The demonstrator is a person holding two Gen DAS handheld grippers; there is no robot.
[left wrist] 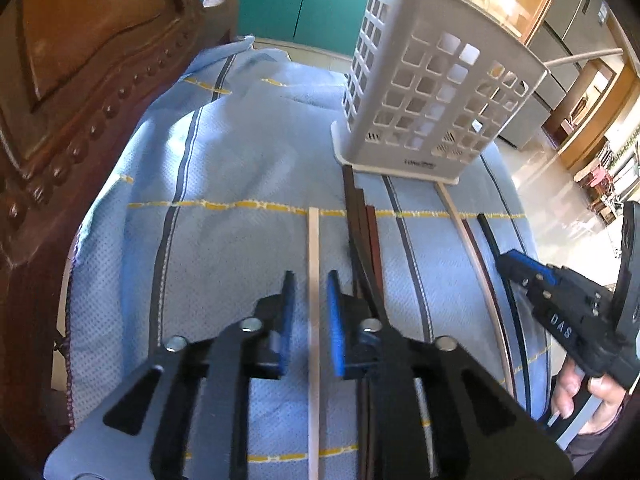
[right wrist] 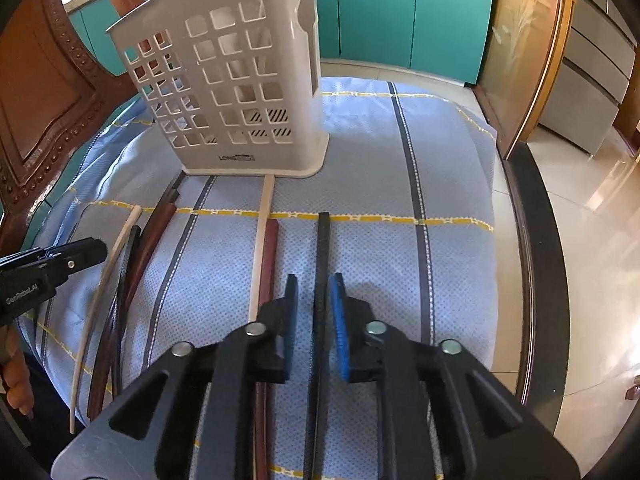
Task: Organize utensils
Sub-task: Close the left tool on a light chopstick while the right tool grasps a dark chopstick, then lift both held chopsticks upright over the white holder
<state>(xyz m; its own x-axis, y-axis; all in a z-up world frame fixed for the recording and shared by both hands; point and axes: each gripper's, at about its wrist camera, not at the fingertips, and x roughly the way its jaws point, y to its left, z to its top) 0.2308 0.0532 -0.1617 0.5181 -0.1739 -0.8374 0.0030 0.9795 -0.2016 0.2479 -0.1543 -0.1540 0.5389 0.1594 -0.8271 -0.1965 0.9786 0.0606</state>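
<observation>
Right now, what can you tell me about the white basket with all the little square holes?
The white utensil holder looks like plastic, and its walls are a grid of square holes. One side has a spoon-shaped cutout, and small dark lettering runs low on the front. It stands upright on a flat base, resting on the blue striped cloth. A pale chopstick and some dark chopsticks lie with their tips at its base. Nothing clearly shows inside it.

Chopsticks (right wrist: 262,240) on cloth (right wrist: 380,184), before utensil holder (right wrist: 224,92).
</observation>
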